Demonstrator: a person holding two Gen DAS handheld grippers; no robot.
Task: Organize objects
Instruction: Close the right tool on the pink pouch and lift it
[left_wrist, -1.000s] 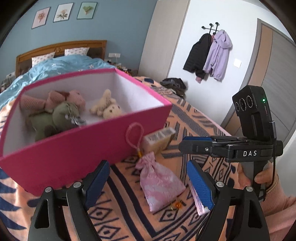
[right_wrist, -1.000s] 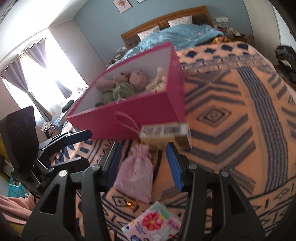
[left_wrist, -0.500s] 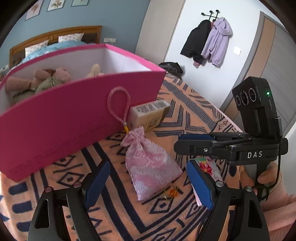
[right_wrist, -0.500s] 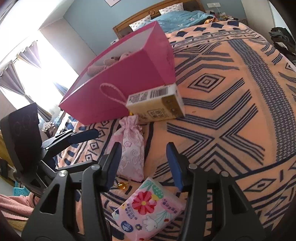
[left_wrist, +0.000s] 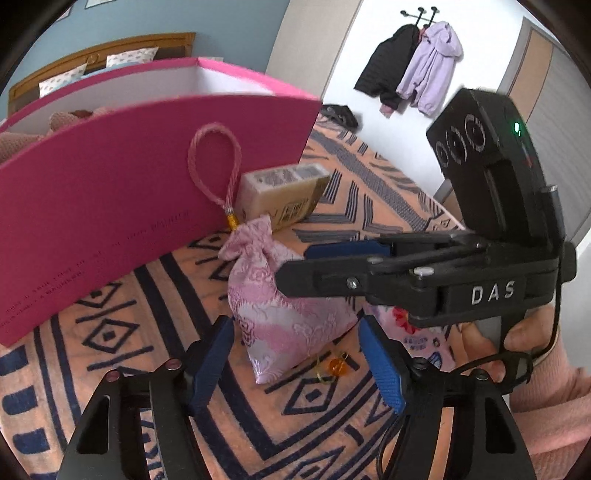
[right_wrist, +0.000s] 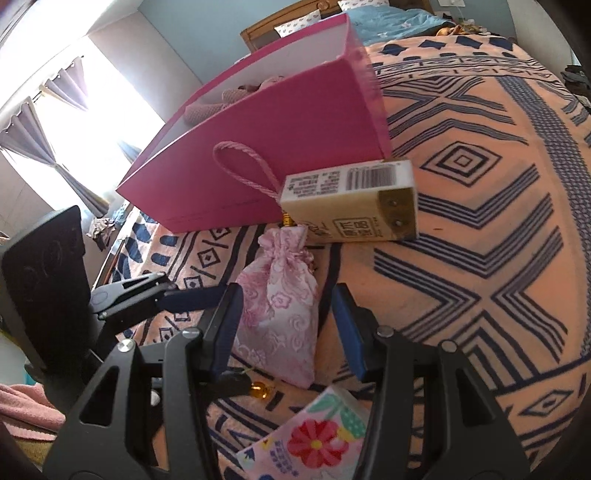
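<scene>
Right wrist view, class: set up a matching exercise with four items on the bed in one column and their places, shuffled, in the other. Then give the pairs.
Things:
1. pink pouch
2. barcode box
3. floral tissue pack
4. pink storage box

Places:
A. behind the others, holding soft toys
B. between the open right gripper fingers
C. nearest the camera
D. beside the pouch's neck

Pairs: 1-B, 2-D, 3-C, 4-A

my left gripper (left_wrist: 295, 354) open around pink pouch (left_wrist: 284, 314) | right gripper (left_wrist: 332, 262) above pouch | pink box (left_wrist: 110, 206) behind | carton (left_wrist: 280, 195) beside box
</scene>
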